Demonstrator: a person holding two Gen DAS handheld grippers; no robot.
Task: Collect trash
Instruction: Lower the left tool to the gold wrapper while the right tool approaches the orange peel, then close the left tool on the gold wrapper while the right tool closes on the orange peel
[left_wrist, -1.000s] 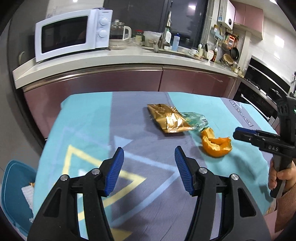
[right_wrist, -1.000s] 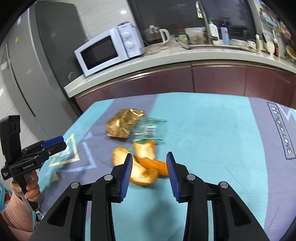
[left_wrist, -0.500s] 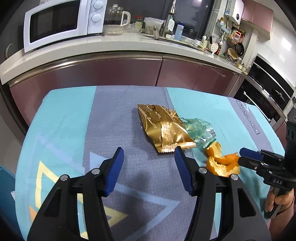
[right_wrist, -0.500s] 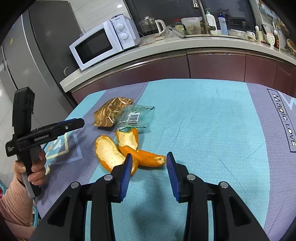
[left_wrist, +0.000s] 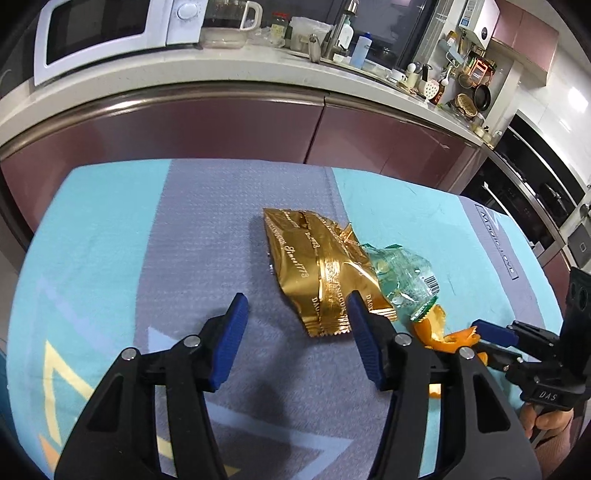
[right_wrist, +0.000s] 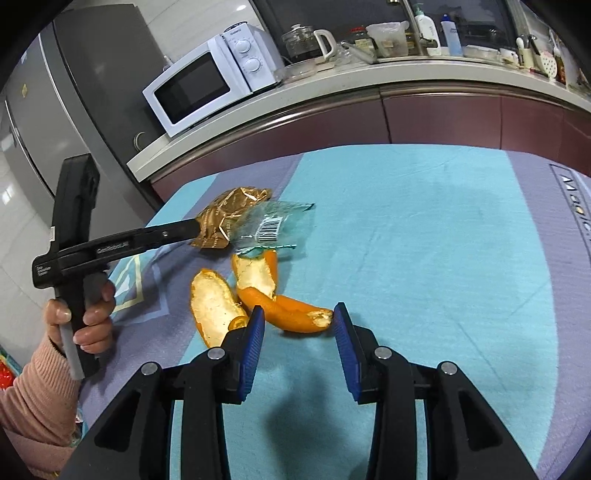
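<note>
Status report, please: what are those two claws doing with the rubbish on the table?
Left gripper open, at gold wrapper. Right gripper open, tips astride orange peel. Nothing gripped. Clear wrapper lies between; path unblocked.

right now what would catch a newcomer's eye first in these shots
The shiny gold wrapper in the middle of the teal and grey tablecloth, with a clear plastic wrapper tucked against it. Next, the bright orange peel just ahead of the open right hand-held gripper. Behind, a white microwave sits on the counter.
</note>
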